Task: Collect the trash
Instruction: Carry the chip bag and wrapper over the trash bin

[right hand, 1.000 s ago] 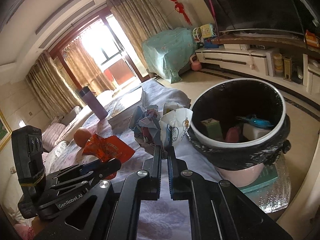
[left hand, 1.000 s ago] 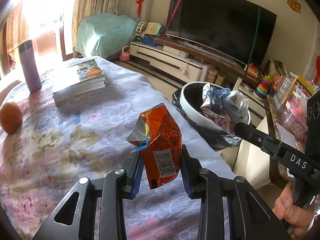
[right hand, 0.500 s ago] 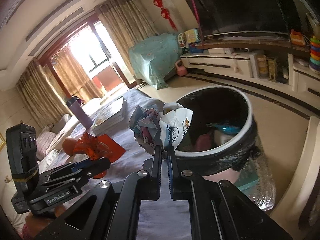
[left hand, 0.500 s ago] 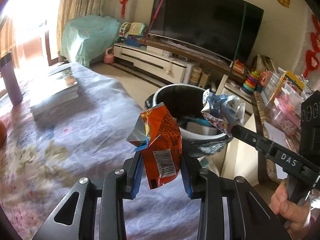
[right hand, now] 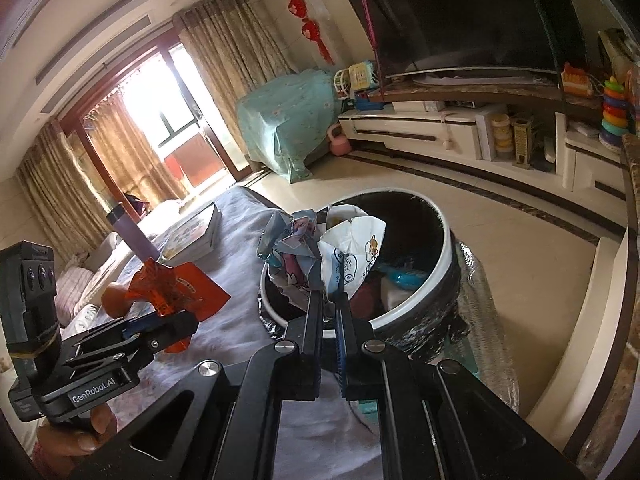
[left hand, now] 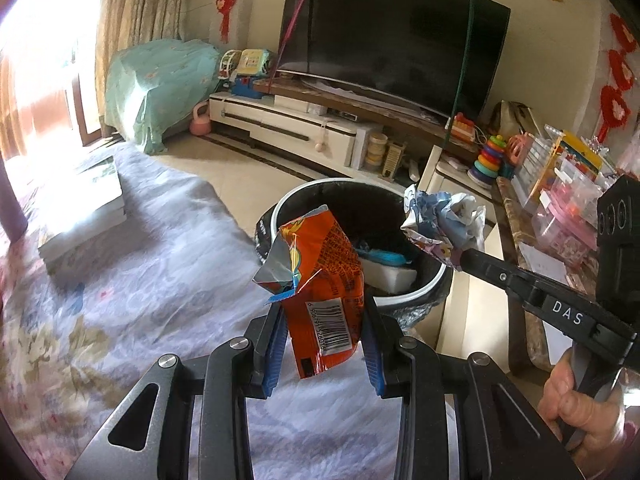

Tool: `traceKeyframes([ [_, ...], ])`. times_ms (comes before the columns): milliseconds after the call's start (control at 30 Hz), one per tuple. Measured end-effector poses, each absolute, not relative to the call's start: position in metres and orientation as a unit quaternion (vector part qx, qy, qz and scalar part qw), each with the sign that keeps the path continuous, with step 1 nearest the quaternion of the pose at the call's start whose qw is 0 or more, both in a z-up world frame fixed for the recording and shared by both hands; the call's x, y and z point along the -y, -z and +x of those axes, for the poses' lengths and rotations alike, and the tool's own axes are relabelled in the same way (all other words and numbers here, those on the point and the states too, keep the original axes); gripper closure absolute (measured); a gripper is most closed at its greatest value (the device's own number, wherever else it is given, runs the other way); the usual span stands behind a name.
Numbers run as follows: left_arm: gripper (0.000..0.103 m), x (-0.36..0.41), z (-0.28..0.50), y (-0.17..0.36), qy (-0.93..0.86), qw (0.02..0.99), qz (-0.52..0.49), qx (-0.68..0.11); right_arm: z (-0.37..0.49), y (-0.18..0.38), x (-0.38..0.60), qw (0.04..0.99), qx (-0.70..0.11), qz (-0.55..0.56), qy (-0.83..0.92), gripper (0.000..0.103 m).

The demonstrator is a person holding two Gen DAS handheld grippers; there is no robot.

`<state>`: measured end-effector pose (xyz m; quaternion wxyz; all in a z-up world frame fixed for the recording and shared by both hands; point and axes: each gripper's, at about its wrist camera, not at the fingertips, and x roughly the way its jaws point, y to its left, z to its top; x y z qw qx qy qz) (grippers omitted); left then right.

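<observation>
My left gripper (left hand: pixel 324 320) is shut on an orange snack wrapper (left hand: pixel 320 276) with a barcode, held upright above the table's near edge, just short of the bin. The white-rimmed trash bin (left hand: pixel 428 292) with a black liner stands past the table edge and holds a white block and a blue item. From the right, my right gripper (left hand: pixel 460 258) reaches over the bin's rim, shut on a crumpled white-and-blue wrapper (left hand: pixel 444 220). In the right wrist view that crumpled wrapper (right hand: pixel 324 248) hangs over the bin (right hand: pixel 448 276), clamped in the right gripper (right hand: pixel 329 300); the left gripper (right hand: pixel 160 320) with the orange wrapper (right hand: pixel 180 292) is at left.
The table wears a floral cloth (left hand: pixel 120 300). A stack of books (left hand: pixel 80 216), a purple bottle (right hand: pixel 130 232) and an orange (right hand: pixel 116 300) sit farther back. Behind the bin are floor, a TV stand (left hand: pixel 300 128) and a cluttered side shelf (left hand: pixel 560 200).
Both grippers have carried their wrappers toward the bin, which now looks closer and more central. The right one's crumpled wrapper has come over the bin's opening. Neither grip changed.
</observation>
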<state>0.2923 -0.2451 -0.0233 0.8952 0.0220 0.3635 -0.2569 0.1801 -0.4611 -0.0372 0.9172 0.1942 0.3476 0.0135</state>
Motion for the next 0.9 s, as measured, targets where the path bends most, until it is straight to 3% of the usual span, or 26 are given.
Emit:
traceKeyframes([
  [900,0.071,0.292,0.328,0.025,0.266,0.893,0.047,-0.361,0.206,0.031,0.47,0.915,-0.363,0.173,-0.01,0.098],
])
